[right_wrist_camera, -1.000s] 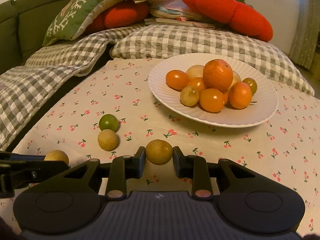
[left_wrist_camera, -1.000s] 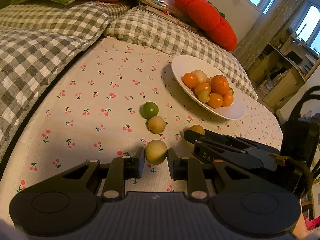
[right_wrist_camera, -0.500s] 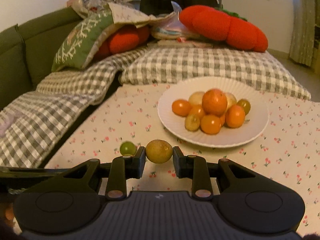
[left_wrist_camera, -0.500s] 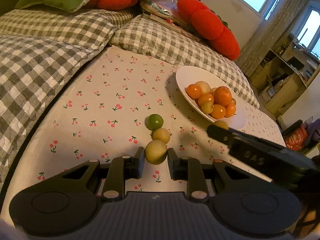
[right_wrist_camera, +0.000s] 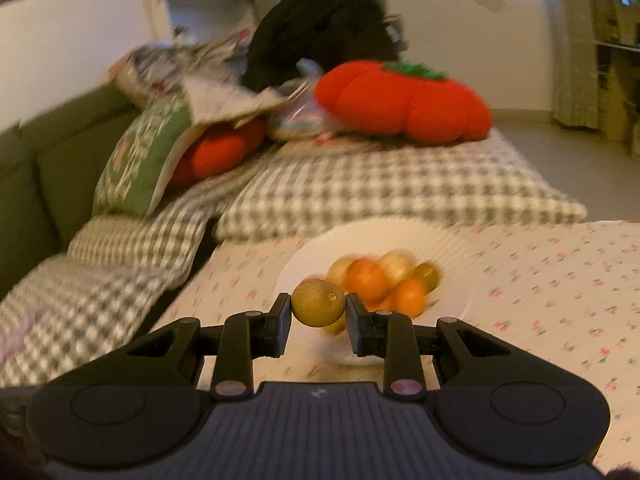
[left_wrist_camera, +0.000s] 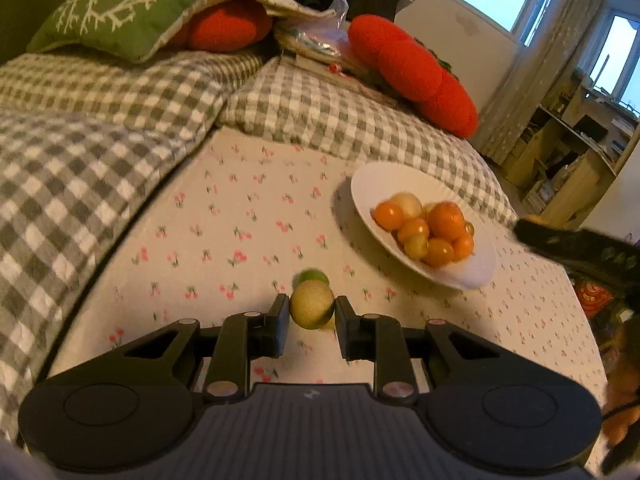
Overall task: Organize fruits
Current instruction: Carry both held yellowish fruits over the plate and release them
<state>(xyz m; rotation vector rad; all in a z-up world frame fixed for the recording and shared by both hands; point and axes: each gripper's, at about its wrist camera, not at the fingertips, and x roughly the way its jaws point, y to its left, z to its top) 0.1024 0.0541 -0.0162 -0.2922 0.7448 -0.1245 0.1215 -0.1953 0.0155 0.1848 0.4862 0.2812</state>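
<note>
The left tongs (left_wrist_camera: pixel 312 311) are closed down to the width of a pale yellow-green fruit (left_wrist_camera: pixel 311 305), which sits pinched between the two fingers, both pads touching its sides. It is held above the tabletop (left_wrist_camera: pixel 240 216), covered in a cherry-print cloth. Just behind it a green fruit (left_wrist_camera: pixel 314 276) lies on the cloth, partly hidden. Farther right stands a white plate (left_wrist_camera: pixel 468 272) piled with orange and yellowish fruit (left_wrist_camera: pixel 430 228).

The right tongs (right_wrist_camera: pixel 318 312) are likewise narrowed onto a brownish-green fruit (right_wrist_camera: pixel 318 307), gripped on both sides by the fingers. From the right wrist view it hangs in front of the near edge of the plate (right_wrist_camera: pixel 440 240); the pile of fruit (right_wrist_camera: pixel 384 284) behind it is blurred. In the left wrist view the dark tip of the right tongs (left_wrist_camera: pixel 536 232) shows at the right edge, beyond the plate, with a bit of the fruit at its end.

Checked cushions (left_wrist_camera: pixel 120 120) border the tabletop on the far side, with a red pumpkin-shaped pillow (right_wrist_camera: pixel 400 100) and a green pillow (left_wrist_camera: pixel 132 12) on top.
</note>
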